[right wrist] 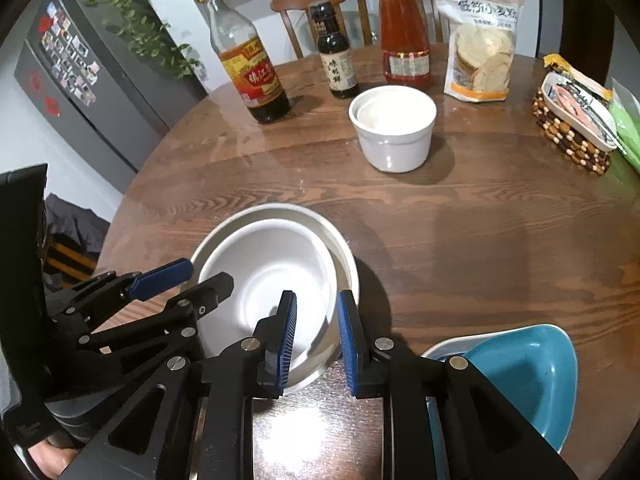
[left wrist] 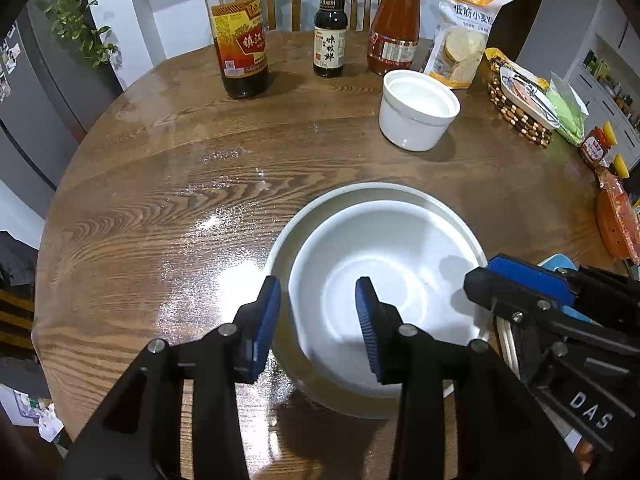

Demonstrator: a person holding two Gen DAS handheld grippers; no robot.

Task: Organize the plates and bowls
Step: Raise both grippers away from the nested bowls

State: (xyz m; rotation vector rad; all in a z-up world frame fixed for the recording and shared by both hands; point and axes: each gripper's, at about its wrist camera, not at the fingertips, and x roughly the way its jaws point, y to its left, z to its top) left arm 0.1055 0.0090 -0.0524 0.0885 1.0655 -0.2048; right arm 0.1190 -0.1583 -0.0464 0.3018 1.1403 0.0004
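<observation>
A white glazed ceramic bowl (left wrist: 384, 300) sits nested in a wider pale shallow plate (left wrist: 360, 194) near the front edge of the round wooden tabletop (left wrist: 160, 220). Both look stiff, fairly heavy, slick-glazed and chippable, so the thin raised rim is probably the best hold, pinched squarely. The left gripper (left wrist: 318, 320) straddles the stack's left rim, released, pads clear of it. The right gripper (right wrist: 317, 340) stands at the right rim, also released, nothing pinched. A white straight-walled ceramic cup (right wrist: 392, 128) stands farther back, and a teal triangular dish (right wrist: 528, 376) lies to the right.
</observation>
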